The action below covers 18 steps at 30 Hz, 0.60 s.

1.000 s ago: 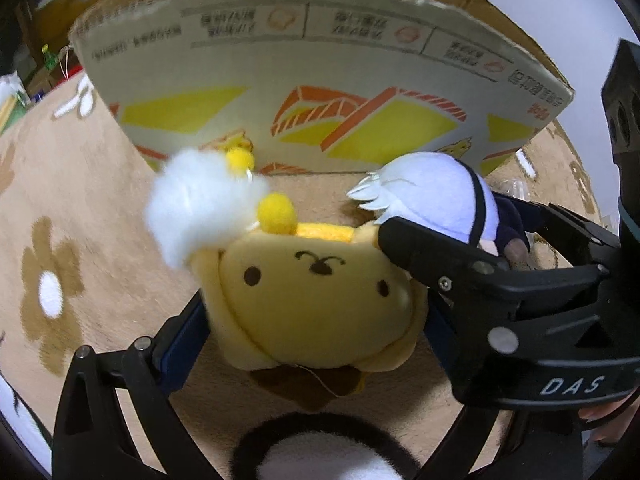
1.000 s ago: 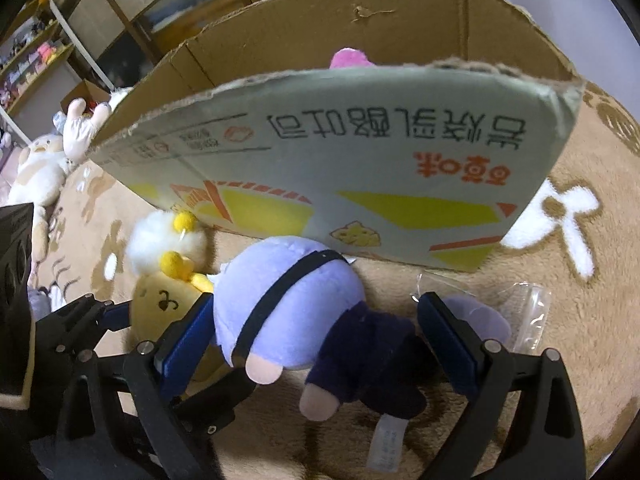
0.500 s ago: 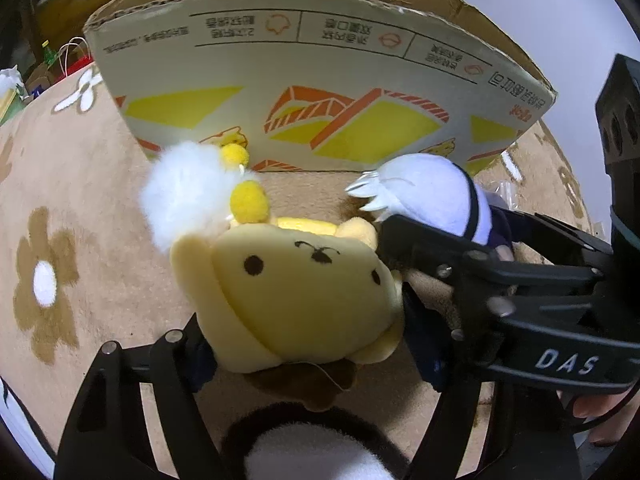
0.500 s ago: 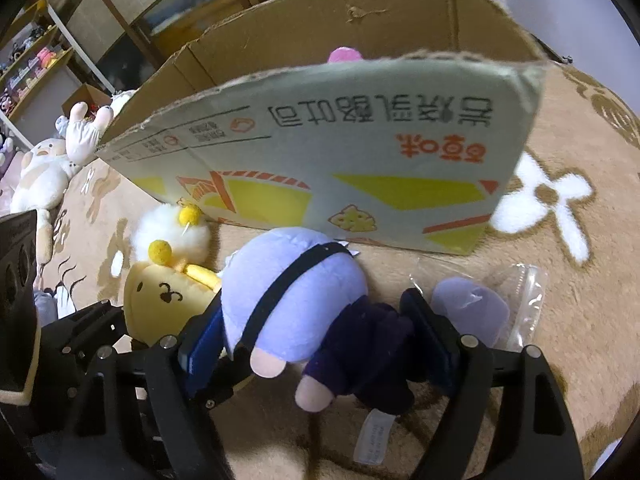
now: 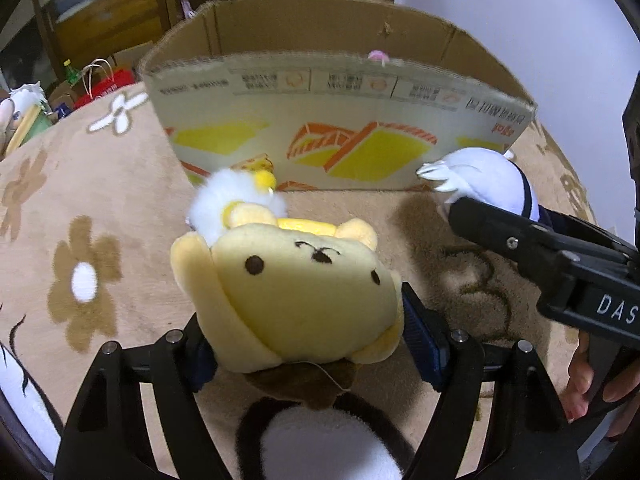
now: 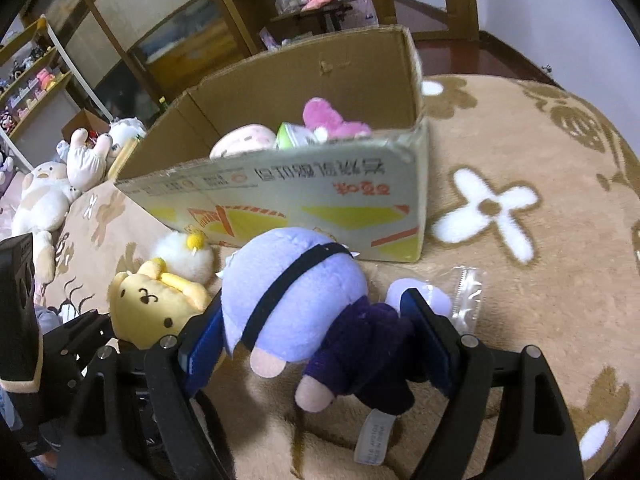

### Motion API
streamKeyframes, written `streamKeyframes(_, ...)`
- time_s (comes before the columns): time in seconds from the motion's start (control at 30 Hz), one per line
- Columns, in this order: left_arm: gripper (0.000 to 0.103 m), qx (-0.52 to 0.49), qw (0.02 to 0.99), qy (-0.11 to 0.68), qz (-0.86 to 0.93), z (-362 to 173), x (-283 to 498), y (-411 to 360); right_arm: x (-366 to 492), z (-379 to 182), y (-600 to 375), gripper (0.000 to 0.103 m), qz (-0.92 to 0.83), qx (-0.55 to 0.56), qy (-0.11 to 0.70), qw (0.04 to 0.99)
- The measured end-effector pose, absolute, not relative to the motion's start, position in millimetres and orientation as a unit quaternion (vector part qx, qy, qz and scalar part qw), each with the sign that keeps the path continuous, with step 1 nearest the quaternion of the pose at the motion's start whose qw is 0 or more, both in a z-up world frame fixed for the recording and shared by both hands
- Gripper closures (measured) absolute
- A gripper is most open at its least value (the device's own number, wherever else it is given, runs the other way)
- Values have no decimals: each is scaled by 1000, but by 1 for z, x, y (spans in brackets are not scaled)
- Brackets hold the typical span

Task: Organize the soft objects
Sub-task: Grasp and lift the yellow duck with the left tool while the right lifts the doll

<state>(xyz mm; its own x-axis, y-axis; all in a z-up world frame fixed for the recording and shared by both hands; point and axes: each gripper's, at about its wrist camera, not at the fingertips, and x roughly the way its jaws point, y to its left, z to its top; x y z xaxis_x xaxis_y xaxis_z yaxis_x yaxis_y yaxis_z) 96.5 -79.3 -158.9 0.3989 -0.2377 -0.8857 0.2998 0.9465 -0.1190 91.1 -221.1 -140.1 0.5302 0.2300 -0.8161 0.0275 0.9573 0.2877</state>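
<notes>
My left gripper (image 5: 308, 344) is shut on a yellow dog plush (image 5: 296, 288), held above the flowered rug; the plush also shows in the right wrist view (image 6: 154, 306). My right gripper (image 6: 316, 340) is shut on a doll with a lavender head and dark purple body (image 6: 304, 304), also lifted; its head shows in the left wrist view (image 5: 480, 180). An open cardboard box (image 6: 280, 196) stands just ahead, holding a pink plush (image 6: 330, 120) and other soft toys. A white pom-pom toy (image 5: 228, 200) lies on the rug by the box.
A clear plastic bag (image 6: 464, 292) lies on the rug right of the doll. Several plush toys (image 6: 48, 196) sit at the rug's left edge. Shelves and wooden furniture (image 6: 168, 40) stand behind the box. A black-and-white plush (image 5: 320, 444) lies under my left gripper.
Both grippers have closed on their plushes and lifted them, rising and pulling back from the box. The box interior now shows in the right wrist view.
</notes>
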Motion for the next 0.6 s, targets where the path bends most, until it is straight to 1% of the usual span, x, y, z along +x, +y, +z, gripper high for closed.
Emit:
streamKeyframes(0.23,26,39,863,481,-151,-135,86,-78,76,-120,-223,15,54,123,452,882)
streamKeyframes(0.6,26,59,885,439,-143,-104,69,-65,55,-88,-215,15,46,95,398,911)
